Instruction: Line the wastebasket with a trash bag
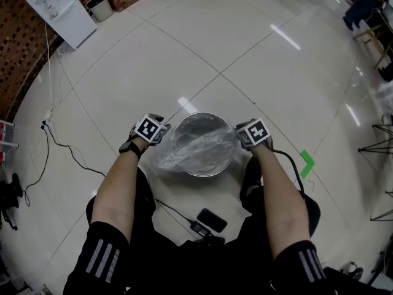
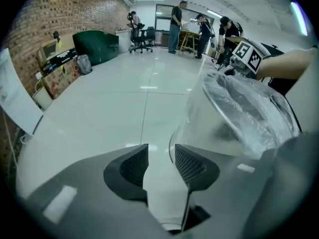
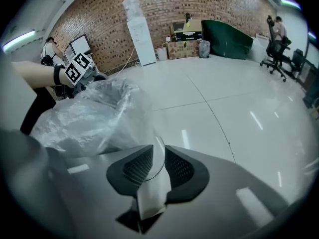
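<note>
**Head view:** the wastebasket (image 1: 215, 168) stands mid-floor (image 1: 245, 48). A clear trash bag (image 1: 184, 155) is bunched over its mouth and spills to the left. The left gripper (image 1: 163, 135) is at the left rim and the right gripper (image 1: 241, 137) at the right rim.

**Left gripper view:** the jaws stand narrowly apart. Bag film lies at the right jaw's edge and is not pinched.

**Right gripper view:** the jaws show a narrower slit with a film edge between them, and the pads are not clamped on it.

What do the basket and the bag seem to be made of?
Basket: probably metal, perhaps shiny plastic; its wall is silvery with bright reflections.
Bag: thin clear plastic film; it is see-through, crinkled and glossy.
</note>
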`<state>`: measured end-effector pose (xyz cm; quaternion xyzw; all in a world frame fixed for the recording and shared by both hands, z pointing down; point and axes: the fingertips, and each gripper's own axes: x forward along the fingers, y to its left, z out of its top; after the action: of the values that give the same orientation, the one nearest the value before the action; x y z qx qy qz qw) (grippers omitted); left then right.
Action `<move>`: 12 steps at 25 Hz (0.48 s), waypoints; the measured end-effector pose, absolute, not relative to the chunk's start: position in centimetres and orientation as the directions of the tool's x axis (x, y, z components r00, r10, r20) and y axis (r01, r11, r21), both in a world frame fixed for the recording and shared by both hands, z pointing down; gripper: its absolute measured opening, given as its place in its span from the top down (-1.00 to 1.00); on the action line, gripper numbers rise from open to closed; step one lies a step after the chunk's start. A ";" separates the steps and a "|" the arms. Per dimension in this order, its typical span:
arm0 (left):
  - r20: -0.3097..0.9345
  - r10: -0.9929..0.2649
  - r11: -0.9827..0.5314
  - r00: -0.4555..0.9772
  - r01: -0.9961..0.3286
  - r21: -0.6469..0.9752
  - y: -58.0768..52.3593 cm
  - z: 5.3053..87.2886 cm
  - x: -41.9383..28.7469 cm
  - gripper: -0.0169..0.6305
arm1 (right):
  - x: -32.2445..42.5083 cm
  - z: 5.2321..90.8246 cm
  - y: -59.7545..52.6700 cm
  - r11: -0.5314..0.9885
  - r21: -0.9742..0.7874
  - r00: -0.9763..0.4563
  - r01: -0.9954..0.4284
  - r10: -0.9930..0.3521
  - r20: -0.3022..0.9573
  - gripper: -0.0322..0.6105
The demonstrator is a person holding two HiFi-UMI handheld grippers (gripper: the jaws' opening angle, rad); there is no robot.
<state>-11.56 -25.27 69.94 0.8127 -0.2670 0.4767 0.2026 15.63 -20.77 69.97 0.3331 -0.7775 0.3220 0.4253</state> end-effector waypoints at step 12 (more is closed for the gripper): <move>0.906 -0.230 -0.811 0.355 -0.585 0.023 -21.2 64.3 -15.0 0.43 | 17.3 64.1 -18.4 0.660 -0.120 -0.413 -0.741 -0.308 0.857 0.51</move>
<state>-15.00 -21.17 64.30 0.8044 -0.2533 0.5083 0.1744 17.32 -18.38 64.14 0.3270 -0.8021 0.2509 0.4321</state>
